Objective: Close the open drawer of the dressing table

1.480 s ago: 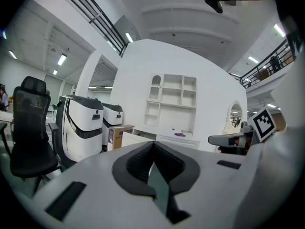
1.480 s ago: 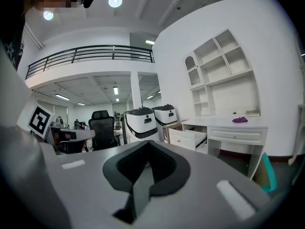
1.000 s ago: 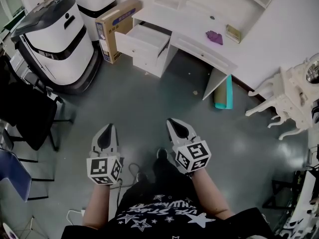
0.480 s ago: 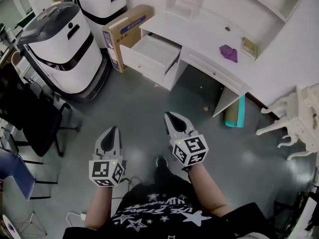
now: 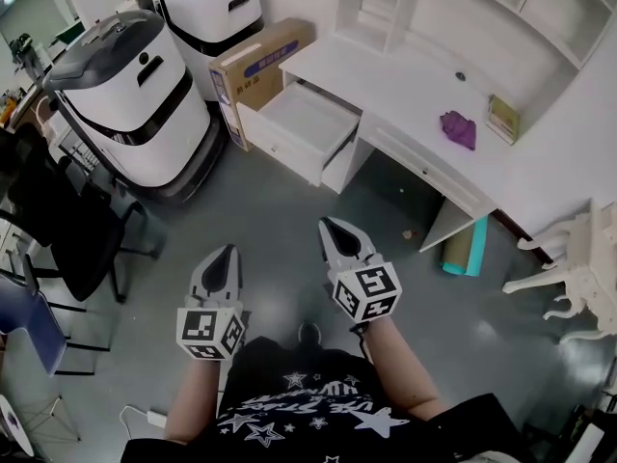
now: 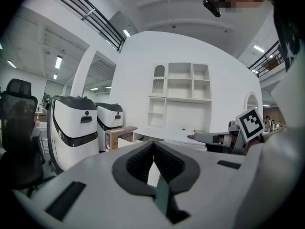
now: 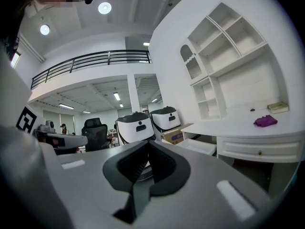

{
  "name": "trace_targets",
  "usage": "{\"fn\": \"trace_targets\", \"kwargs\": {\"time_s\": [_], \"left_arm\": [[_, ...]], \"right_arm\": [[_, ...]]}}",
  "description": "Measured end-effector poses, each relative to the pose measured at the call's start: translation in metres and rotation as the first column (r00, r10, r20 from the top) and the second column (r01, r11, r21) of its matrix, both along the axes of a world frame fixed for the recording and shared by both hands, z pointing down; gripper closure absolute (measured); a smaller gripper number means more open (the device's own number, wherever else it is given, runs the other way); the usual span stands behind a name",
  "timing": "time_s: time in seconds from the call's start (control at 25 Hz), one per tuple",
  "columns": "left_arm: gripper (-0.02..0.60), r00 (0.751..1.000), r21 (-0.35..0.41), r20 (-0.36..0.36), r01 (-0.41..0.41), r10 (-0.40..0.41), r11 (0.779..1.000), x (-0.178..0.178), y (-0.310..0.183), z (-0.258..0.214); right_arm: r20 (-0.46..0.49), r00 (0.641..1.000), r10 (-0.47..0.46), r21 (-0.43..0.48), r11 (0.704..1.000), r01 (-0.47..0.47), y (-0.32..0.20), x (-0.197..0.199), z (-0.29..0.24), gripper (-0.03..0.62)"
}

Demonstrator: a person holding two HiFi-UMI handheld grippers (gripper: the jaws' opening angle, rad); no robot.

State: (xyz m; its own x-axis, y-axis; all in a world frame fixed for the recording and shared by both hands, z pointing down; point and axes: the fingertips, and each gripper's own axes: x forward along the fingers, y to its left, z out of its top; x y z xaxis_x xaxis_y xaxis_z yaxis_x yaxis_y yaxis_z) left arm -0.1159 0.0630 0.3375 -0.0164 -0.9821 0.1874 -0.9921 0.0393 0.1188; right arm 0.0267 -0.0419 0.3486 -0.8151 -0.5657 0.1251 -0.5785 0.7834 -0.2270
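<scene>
The drawer (image 5: 310, 121) stands pulled well out of the left end of the white bench (image 5: 405, 93). Its white inside is bare as far as the head view shows, and its front panel faces the floor space where the person stands. It lies well ahead of both pairs of jaws, a little nearer the line of the right pair than the left, with open grey floor between. In the right gripper view the same drawer (image 7: 199, 147) juts out just past the jaw tips to their right, low and far off.

The left gripper (image 5: 228, 252) has its jaws clenched together on nothing; its own view shows the dark pads meeting, with only the room beyond. The right gripper (image 5: 329, 226) is likewise clenched and empty, and sits slightly further forward than the left. Neither touches any furniture.

Beyond the jaws to the right, a purple cloth (image 5: 459, 128) and a small book (image 5: 502, 119) lie on the bench top. A cardboard box (image 5: 260, 61) stands just beside the drawer on its far left, and two white machines (image 5: 130, 95) stand further left.

By my reading, nothing of the task proper is done: the drawer is fully open and untouched. What remains is the whole approach, setting closed jaw tips against the front panel, and pushing it flush.
</scene>
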Motion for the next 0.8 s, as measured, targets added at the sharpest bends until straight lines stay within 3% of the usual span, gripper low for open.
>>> {"fn": "trace_targets", "kwargs": {"time_s": [0.48, 0.8], "left_arm": [[0.572, 1.0, 0.025, 0.017, 0.016, -0.017, 1.0, -0.011, -0.04, 0.001], [0.572, 0.998, 0.017, 0.014, -0.058, 0.058, 0.998, -0.026, -0.089, 0.017]], "right_arm": [[-0.013, 1.0, -0.002, -0.031, 1.0, 0.002, -0.031, -0.005, 0.019, 0.591], [-0.04, 0.996, 0.077, -0.027, 0.997, -0.078, -0.067, -0.011, 0.025, 0.591]]}}
